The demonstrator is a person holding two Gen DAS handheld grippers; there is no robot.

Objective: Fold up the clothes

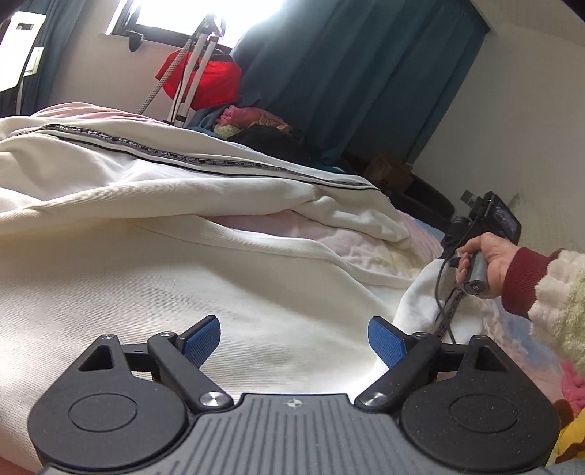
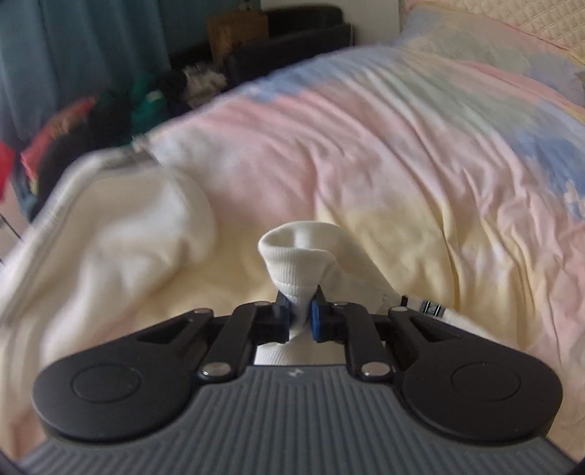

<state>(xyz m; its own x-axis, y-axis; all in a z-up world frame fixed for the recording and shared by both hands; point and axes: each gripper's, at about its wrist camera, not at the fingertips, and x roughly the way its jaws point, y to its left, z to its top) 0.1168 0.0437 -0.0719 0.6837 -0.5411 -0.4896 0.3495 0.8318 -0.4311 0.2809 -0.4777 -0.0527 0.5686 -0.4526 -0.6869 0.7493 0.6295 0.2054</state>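
Note:
A cream-white garment [image 1: 153,226] with a black and grey printed stripe [image 1: 204,160] lies spread over the bed. My left gripper [image 1: 294,338] hovers just above its flat cloth, jaws wide open, nothing between the blue pads [image 1: 204,338]. In the right wrist view my right gripper [image 2: 300,310] is shut on a ribbed cuff [image 2: 296,252] of the same white garment, the cloth bunched up between its pads. The rest of the garment [image 2: 120,234] lies crumpled to the left. In the left wrist view a hand [image 1: 490,259] holds the right gripper's handle at the garment's right edge.
The bed has a pastel pink, yellow and blue cover [image 2: 420,153]. A heap of coloured clothes [image 1: 252,120] and a red bag [image 1: 204,78] lie beyond it, by teal curtains [image 1: 347,73] and a window. Dark furniture and bags [image 2: 278,33] stand against the far wall.

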